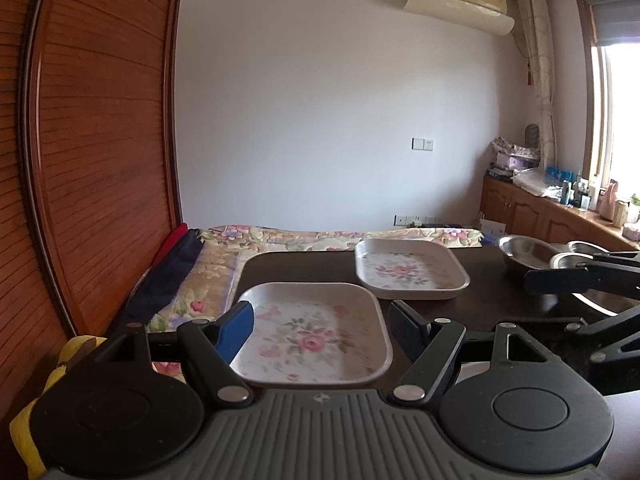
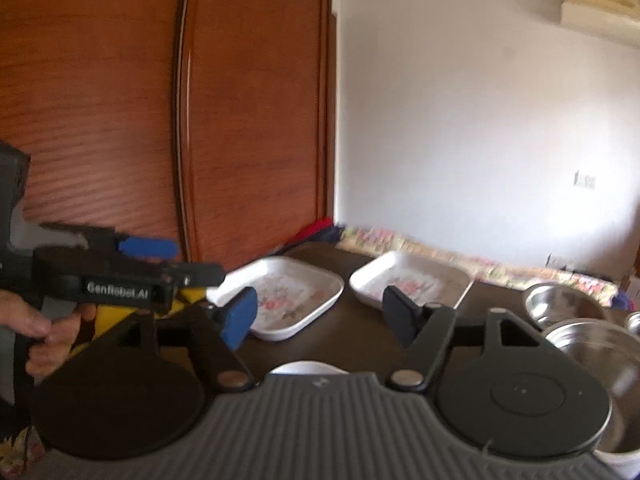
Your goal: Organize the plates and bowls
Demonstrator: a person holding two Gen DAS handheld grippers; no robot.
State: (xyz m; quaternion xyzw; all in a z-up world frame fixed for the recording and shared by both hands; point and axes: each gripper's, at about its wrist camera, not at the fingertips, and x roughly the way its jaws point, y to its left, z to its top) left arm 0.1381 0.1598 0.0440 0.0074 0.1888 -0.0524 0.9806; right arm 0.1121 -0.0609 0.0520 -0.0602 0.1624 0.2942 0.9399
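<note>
Two square white plates with pink flowers lie on the dark table (image 1: 304, 268). The near plate (image 1: 316, 336) shows between the fingers of my left gripper (image 1: 322, 330), which is open and holds nothing; whether it touches the plate I cannot tell. The far plate (image 1: 412, 268) lies behind it to the right. Steel bowls (image 1: 524, 252) stand at the right, by my right gripper (image 1: 568, 304). In the right wrist view, my right gripper (image 2: 320, 316) is open and empty, with both plates (image 2: 288, 296) (image 2: 412, 280) beyond it. A white bowl rim (image 2: 306, 367) peeks out under it. Steel bowls (image 2: 596, 344) stand on its right.
A person's hand (image 2: 44, 328) holds the left gripper (image 2: 176, 260) at the left. A bed with a floral cover (image 1: 280, 236) lies behind the table. A wooden wardrobe (image 1: 100, 140) fills the left, and low cabinets (image 1: 532, 208) with clutter stand under the window.
</note>
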